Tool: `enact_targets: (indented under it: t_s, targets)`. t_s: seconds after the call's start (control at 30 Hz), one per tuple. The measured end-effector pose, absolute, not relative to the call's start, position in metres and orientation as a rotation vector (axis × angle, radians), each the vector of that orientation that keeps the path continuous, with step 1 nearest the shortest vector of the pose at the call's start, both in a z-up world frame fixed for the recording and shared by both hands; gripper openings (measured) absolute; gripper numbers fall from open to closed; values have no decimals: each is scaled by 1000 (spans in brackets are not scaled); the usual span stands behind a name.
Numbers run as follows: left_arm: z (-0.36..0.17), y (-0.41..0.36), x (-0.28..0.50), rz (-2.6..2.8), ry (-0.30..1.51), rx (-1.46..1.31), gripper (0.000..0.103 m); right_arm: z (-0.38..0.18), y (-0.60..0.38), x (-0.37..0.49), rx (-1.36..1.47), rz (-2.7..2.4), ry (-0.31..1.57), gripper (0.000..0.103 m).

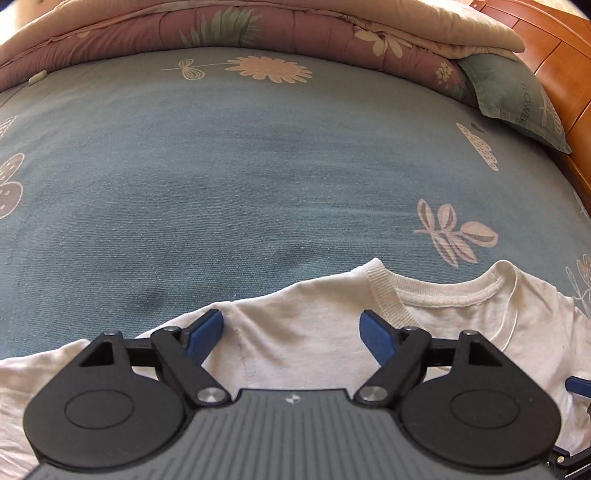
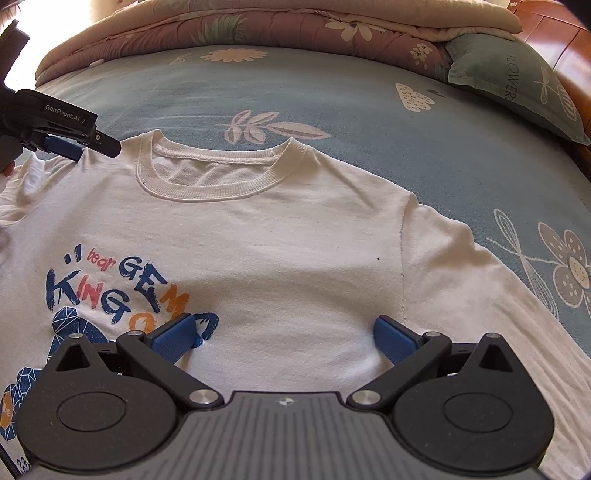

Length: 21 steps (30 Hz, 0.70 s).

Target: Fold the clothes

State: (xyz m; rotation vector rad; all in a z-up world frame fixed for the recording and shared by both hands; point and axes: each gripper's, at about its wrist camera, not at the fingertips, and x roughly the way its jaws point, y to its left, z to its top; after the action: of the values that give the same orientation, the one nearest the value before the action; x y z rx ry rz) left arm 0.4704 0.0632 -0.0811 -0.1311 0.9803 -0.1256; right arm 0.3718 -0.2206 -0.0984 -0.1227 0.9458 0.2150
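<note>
White shirt (image 2: 280, 236) spread flat, print up, on the bed (image 1: 258, 166), collar toward the far quilt (image 1: 258, 26), long axis running away from the cameras. Left tongs (image 1: 291, 336) over the shoulder seam beside the collar, wide open, gripping nothing. Right tongs (image 2: 284, 339) over the chest beside the other sleeve seam, likewise wide open and empty. Probably each sleeve nearest its own side's tongs.
</note>
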Motion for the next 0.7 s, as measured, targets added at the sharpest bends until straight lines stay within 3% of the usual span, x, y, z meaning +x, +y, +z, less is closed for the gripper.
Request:
enact_targets:
  t_s: [0.3, 0.53, 0.7]
  targets:
    - [-44, 64, 387, -189, 1049, -136, 80, -65, -221, 342, -98, 213, 905, 103]
    - [-71, 59, 334, -203, 1173, -109, 81, -79, -219, 319, -64, 181, 968, 103]
    - [-80, 60, 324, -194, 1157, -91, 81, -98, -219, 316, -67, 158, 1019, 103]
